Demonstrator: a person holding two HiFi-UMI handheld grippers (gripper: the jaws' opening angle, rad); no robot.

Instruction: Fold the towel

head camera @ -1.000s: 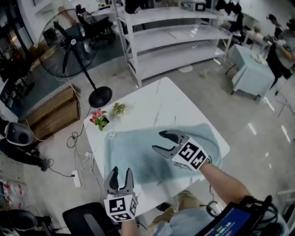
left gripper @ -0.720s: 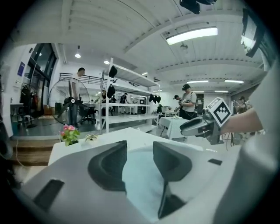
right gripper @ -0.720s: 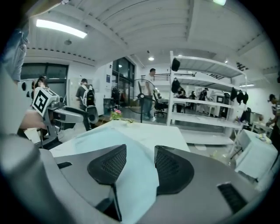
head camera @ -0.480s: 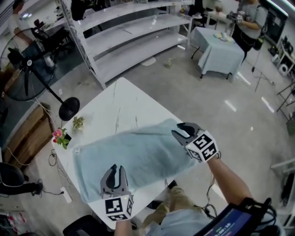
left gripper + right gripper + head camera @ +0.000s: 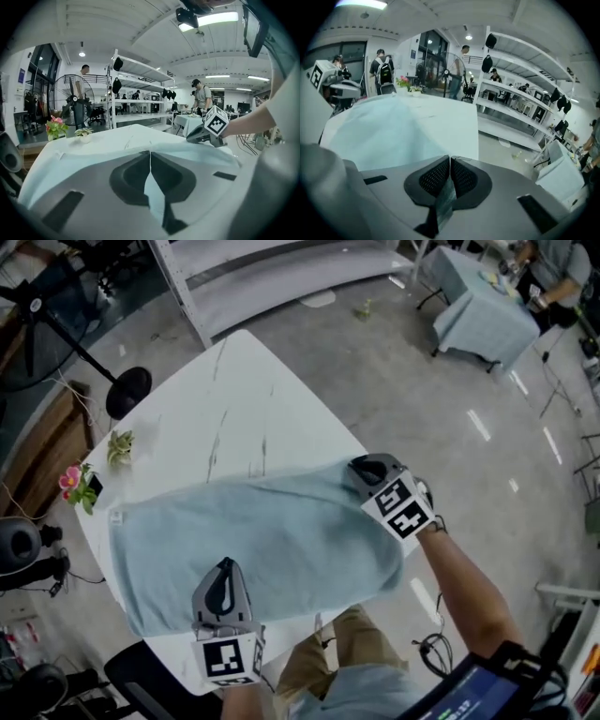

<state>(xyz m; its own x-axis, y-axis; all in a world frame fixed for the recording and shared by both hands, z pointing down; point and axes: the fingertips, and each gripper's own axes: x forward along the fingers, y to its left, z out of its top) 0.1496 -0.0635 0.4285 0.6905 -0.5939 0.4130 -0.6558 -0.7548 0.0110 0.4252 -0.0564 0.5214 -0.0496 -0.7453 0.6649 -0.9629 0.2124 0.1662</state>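
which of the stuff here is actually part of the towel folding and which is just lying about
Part of the job:
- towel, spread on the table
- left gripper and right gripper, each with jaws just closed on a towel edge

Just lying about:
- pink flower pot
- small green plant
- fan base
- shelving
- draped side table

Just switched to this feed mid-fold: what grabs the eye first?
The pale blue towel spread across the white table dominates the head view. The left gripper at its near edge and the right gripper at its right end have both just closed on it. Small potted flowers sit at the table's left edge.
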